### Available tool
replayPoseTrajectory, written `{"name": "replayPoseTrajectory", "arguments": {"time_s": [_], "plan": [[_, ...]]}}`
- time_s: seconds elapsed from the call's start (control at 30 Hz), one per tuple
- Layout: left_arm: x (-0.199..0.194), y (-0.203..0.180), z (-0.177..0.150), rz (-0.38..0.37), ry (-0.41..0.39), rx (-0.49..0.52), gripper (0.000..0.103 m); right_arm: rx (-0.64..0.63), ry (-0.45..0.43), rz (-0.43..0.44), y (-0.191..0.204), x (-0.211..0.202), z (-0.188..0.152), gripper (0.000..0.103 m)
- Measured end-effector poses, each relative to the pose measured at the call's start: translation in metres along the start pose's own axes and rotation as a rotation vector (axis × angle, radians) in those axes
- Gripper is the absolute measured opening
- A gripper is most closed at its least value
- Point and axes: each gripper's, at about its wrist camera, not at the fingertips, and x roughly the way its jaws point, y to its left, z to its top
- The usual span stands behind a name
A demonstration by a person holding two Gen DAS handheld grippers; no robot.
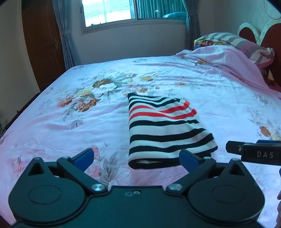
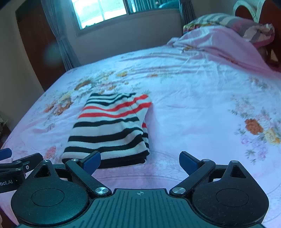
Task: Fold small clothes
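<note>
left gripper (image 1: 137, 157) fingers apart | right gripper (image 2: 140, 160) fingers apart — striped garment (image 1: 163, 129) folded on bed (image 1: 70, 126)

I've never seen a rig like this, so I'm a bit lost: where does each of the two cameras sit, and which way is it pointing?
Left wrist view: rides on the left gripper, looking along its open fingers across the bed at the striped garment; the other gripper pokes in at right.
Right wrist view: rides on the right gripper, fingers open, facing the same way; the garment lies ahead and left.
Shared: the folded garment, the floral bedsheet, the window, the pillows.
</note>
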Motion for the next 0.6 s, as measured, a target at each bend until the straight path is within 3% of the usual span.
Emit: {"name": "replayPoseTrajectory", "arguments": {"time_s": [0.27, 0.3, 0.37, 0.6], "plan": [[-0.034, 0.01, -0.01, 0.017, -0.027, -0.087, 0.101, -0.051, -0.092, -0.018, 0.009, -0.053, -0.013, 0.096], [-0.039, 0.012, -0.011, 0.013, -0.039, -0.101, 0.102, -0.052, -0.1, -0.024, 0.011, -0.057, -0.014, 0.101], [-0.046, 0.015, -0.014, 0.016, -0.058, -0.106, 0.102, -0.069, -0.118, -0.023, 0.015, -0.066, -0.017, 0.103], [-0.056, 0.025, -0.021, 0.013, -0.038, -0.13, 0.101, -0.154, -0.166, -0.005, 0.04, -0.083, -0.025, 0.103]]}}
